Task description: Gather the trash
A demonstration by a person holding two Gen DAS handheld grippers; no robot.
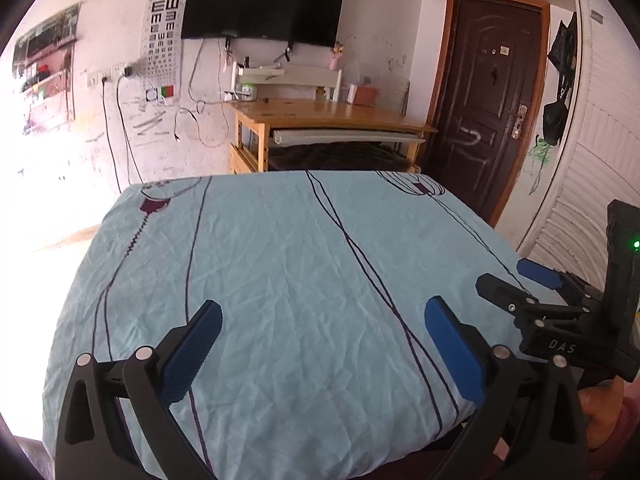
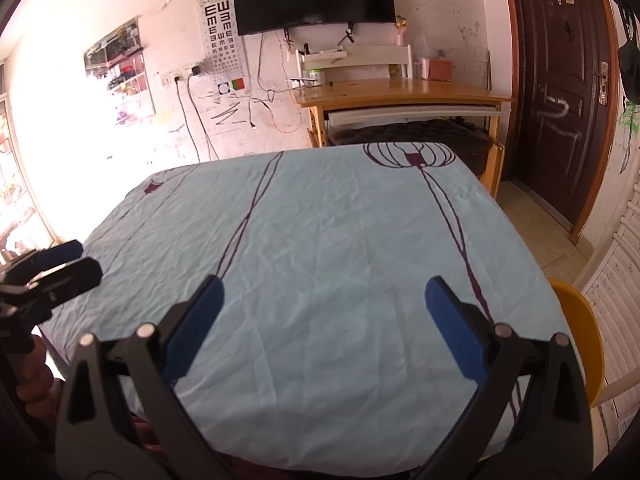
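While both claws hang spread and empty over the blue cloth (image 1: 280,280) — left gripper (image 1: 324,316), right gripper (image 2: 324,296) — no trash shows anywhere on it. Risk: closing blind would pinch the wrinkled cloth and drag it.

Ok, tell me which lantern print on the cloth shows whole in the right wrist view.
The large lantern print at the cloth's far right edge, with its ribbed body complete; the smaller one at the far left is only partly visible.

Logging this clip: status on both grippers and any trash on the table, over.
Left gripper open, empty. Right gripper open, empty. No trash visible on the blue tablecloth. Nothing in the way.
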